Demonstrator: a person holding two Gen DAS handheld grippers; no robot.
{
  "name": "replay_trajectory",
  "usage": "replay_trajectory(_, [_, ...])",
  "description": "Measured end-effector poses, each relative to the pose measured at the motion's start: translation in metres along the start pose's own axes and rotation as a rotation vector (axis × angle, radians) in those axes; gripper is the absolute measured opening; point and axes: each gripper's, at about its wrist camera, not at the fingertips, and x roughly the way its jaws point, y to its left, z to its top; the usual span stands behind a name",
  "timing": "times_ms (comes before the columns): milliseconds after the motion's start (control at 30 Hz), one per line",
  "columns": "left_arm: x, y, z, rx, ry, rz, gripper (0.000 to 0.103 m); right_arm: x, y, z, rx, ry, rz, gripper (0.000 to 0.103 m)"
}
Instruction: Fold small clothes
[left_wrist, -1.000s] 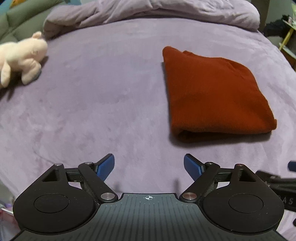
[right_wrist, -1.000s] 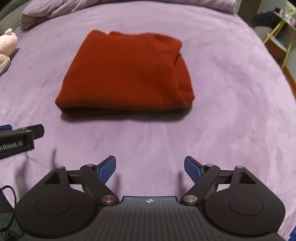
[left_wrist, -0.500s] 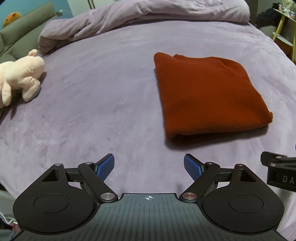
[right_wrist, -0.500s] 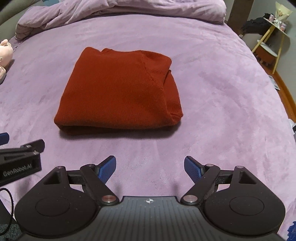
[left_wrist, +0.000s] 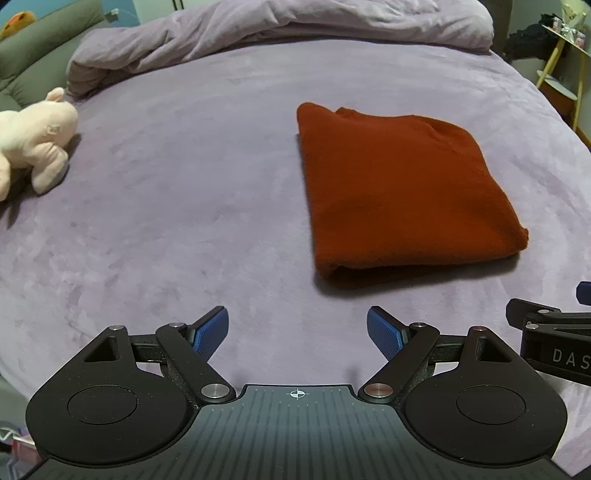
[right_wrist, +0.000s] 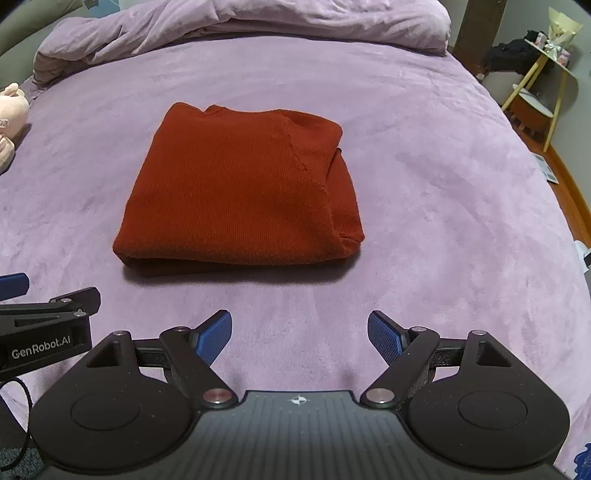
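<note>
A rust-red knit garment (left_wrist: 399, 192) (right_wrist: 240, 192) lies folded into a neat rectangle on the purple bed cover (left_wrist: 184, 221) (right_wrist: 443, 184). My left gripper (left_wrist: 297, 326) hovers open over bare cover, nearer me and left of the garment's front fold. My right gripper (right_wrist: 299, 328) is open too, just short of the garment's front edge, with nothing between its blue pads (right_wrist: 384, 332). Each gripper shows at the edge of the other's view: the right one at the right of the left wrist view, the left one at the left of the right wrist view.
A pink plush toy (left_wrist: 33, 140) (right_wrist: 11, 114) lies at the bed's left side. A rumpled purple duvet (left_wrist: 295, 26) (right_wrist: 240, 22) is bunched along the far end. A yellow-legged side table (right_wrist: 543, 74) stands beyond the bed's right edge.
Both views have pulled back from the garment, which now sits smaller and farther off. Both grippers stay open and empty.
</note>
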Motion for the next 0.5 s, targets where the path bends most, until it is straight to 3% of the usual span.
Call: replay_trajectory(500, [-0.004,-0.0007,-0.0005,-0.006,0.001,-0.02,0.087,-0.0046,-0.0047,0.0023,0.014,-0.017,0.017,0.081])
